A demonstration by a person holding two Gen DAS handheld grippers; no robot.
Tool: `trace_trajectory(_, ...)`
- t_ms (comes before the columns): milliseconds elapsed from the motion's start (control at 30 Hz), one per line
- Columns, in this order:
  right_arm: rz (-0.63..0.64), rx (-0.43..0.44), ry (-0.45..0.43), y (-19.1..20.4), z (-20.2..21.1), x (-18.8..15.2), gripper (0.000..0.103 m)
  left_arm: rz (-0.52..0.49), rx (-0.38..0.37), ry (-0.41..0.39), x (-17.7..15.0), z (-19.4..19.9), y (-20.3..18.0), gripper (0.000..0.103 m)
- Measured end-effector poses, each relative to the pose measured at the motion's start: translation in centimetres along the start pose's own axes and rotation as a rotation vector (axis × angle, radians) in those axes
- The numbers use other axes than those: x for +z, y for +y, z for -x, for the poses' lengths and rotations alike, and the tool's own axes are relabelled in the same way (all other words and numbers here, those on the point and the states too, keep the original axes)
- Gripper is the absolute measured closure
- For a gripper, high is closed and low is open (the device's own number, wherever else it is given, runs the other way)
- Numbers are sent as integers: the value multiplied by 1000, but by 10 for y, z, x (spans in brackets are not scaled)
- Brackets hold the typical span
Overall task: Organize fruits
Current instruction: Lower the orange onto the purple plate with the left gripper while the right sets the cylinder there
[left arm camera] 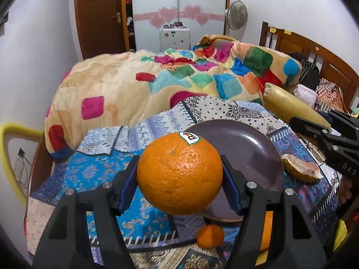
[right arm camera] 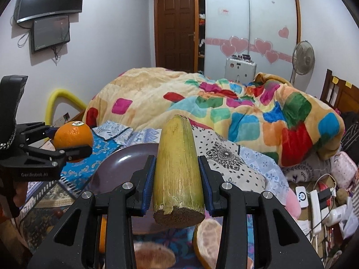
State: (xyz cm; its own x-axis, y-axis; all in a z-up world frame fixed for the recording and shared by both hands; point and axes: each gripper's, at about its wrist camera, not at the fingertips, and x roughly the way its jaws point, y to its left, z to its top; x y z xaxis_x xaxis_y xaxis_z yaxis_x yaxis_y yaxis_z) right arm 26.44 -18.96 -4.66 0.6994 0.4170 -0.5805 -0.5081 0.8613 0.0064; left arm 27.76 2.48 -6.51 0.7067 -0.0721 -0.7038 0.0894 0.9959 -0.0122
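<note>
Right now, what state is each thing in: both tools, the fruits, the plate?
Left tool: shut on the orange, held in the air.
Right tool: shut on the yellow-green stalk piece, held in the air.
Purple plate: empty, on the patterned cloth.
Small mandarin: whole, on the cloth.
Peeled citrus piece: lying beside the plate.

We are seeing an orange [left arm camera: 179, 174] with glossy, pitted peel and a shiny paper sticker [left arm camera: 189, 138]. The plate [left arm camera: 246, 148] is looking smooth and glazed. The yellow-green stalk [right arm camera: 178, 168] is showing dry, fibrous skin and a rough brown cut end. The far blanket [left arm camera: 125, 85] is looking plush; the near bedsheet [left arm camera: 94, 168] is looking like thin printed cloth.
</note>
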Motion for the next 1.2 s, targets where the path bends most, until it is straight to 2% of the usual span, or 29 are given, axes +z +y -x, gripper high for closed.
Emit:
trace_trajectory(367, 11, 15, 169, -1, -54, -7, 69, -24, -15, 125, 7, -61, -12, 36)
trace_trajectory(600, 20, -2, 244, -1, -71, -10, 69, -51, -24, 170, 7, -80, -18, 36)
trace_trajectory(733, 35, -20, 258, 1, -79, -10, 69, -57, -28, 196, 8, -87, -19, 36)
trace_trajectory(1067, 22, 7, 286, -1, -82, -12, 69, -57, -30, 213, 8, -88, -20, 35)
trace_trajectory(1133, 9, 14, 293, -3, -80, -14, 68, -50, -38, 198, 9, -84, -19, 33)
trace_trajectory(1200, 3, 16, 288, -4, -77, -13, 68, -64, -6, 177, 10, -79, -22, 29)
